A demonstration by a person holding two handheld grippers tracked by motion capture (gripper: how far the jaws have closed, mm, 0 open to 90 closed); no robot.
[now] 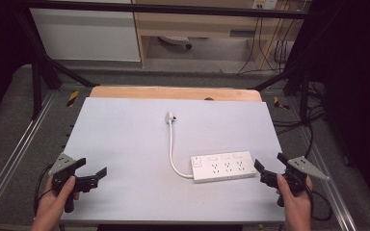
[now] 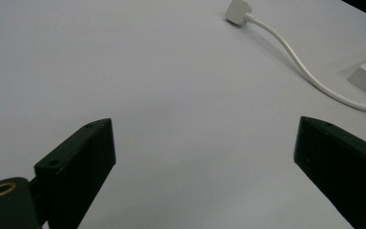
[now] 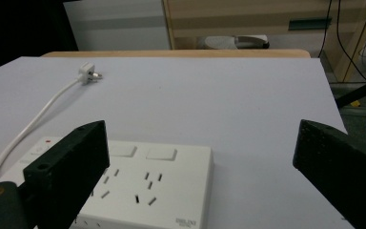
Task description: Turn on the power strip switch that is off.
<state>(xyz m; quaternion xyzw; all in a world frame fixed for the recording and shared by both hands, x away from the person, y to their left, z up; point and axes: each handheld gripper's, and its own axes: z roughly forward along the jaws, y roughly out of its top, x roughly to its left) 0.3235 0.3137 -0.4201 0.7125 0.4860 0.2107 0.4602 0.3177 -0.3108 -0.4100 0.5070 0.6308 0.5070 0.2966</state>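
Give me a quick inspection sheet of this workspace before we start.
Surface: pale sheet over a wooden table, flat, no marks seen.
Job's things: white power strip lying flat near the right side; its plug lies unplugged farther back.
Clutter: nothing seen.
Grippers: left hand-held gripper open, holding nothing; right hand-held gripper open, holding nothing, just right of the strip.
Cables: strip's white cord curves loosely from plug to strip.
Surroundings: black frame, wooden shelving, floor wires behind.

jaws: black, blocky, screw holes (a brass ring at lower left)
left gripper point(image 1: 92, 170): grey three-cornered plate
right gripper point(image 1: 270, 166): same plate, black cable
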